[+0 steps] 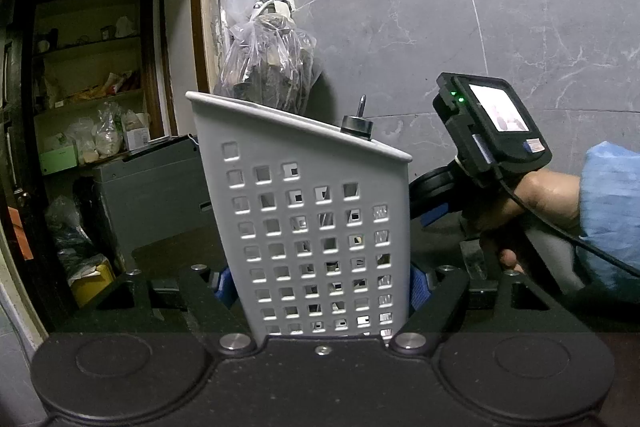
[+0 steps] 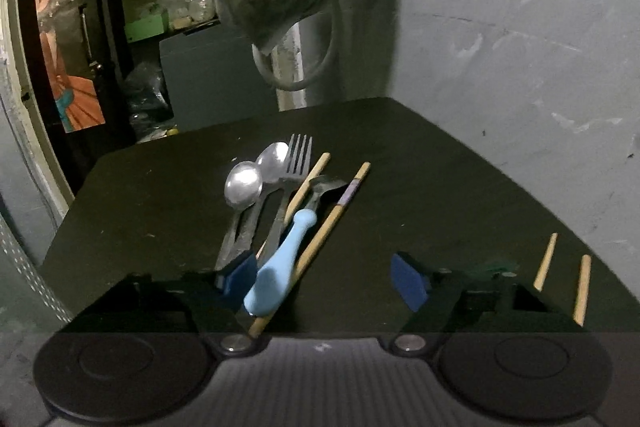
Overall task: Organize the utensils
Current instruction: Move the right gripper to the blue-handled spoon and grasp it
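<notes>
A plastic bag [image 1: 267, 63] hangs against the marble wall [image 1: 440, 7].

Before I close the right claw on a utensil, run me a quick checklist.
1. Left claw shut on grey holder: ok.
2. Holder upright: ok.
3. Right claw open: ok.
4. Blue-handled utensil between the pads: ok, it lies near the left pad.
5. One item only: not ok, a chopstick lies alongside the blue handle.
6. Room in holder: cannot tell.
</notes>
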Tool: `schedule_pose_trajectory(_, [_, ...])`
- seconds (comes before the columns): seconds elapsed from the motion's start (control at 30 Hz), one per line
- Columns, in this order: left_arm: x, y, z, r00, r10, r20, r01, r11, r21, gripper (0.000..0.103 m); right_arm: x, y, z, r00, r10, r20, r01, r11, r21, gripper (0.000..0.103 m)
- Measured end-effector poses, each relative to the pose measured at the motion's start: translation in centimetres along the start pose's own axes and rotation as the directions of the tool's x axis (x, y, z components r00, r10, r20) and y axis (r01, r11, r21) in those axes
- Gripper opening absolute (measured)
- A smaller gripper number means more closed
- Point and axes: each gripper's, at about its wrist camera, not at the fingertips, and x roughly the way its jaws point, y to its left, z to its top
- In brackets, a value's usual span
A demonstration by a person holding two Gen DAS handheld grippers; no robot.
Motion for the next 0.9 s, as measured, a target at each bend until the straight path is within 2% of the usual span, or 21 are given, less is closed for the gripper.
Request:
schedule_pose_trajectory(0.17, [0.0, -0.1, 0.1, 1.0, 0.002, -0.002, -0.002, 1.0, 0.002, 0.078, 0.5, 0.6, 0.1, 1.0, 0.01, -0.021, -0.01, 1.0, 0.005, 0.063])
schedule_pose_trajectory(0.23, [0.0, -0.1, 0.1, 1.0, 0.001, -0.002, -0.001, 1.0, 0.002, 0.078, 0.8, 0.7, 0.2, 0.999, 0.011, -0.033, -0.011, 1.0, 0.002, 0.052])
schedule_pose_trajectory(0.3, [0.0, -0.1, 0.1, 1.0, 0.002, -0.001, -0.002, 1.0, 0.002, 0.078, 0.9, 0.7, 0.0, 0.999, 0.017, -0.042, -0.017, 1.0, 0.015, 0.033])
schedule_pose_trajectory(0.33, [0.0, -0.1, 0.1, 1.0, 0.001, -0.002, -0.001, 1.0, 0.001, 0.078, 0.8, 0.7, 0.0, 0.999, 0.017, -0.042, -0.016, 1.0, 0.022, 0.027])
schedule_pose_trajectory(0.4, [0.0, -0.1, 0.1, 1.0, 0.002, -0.002, -0.002, 1.0, 0.001, 0.078, 0.5, 0.5, 0.0, 0.999, 0.008, -0.044, -0.006, 0.999, 0.037, 0.02])
schedule_pose_trajectory(0.57, [0.0, -0.1, 0.1, 1.0, 0.002, -0.002, -0.002, 1.0, 0.001, 0.078, -0.7, 0.2, -0.3, 0.999, 0.006, -0.039, -0.005, 0.999, 0.042, 0.01])
schedule_pose_trajectory(0.73, [0.0, -0.1, 0.1, 1.0, 0.003, -0.001, -0.003, 1.0, 0.002, 0.078, -2.7, 0.3, -1.5, 0.999, 0.01, -0.054, -0.011, 1.0, -0.015, 0.009])
schedule_pose_trajectory(0.9, [0.0, -0.1, 0.1, 1.0, 0.003, -0.001, -0.003, 1.0, 0.001, 0.078, -6.5, 1.1, -3.6, 0.999, 0.003, -0.048, -0.008, 0.994, -0.107, 0.009])
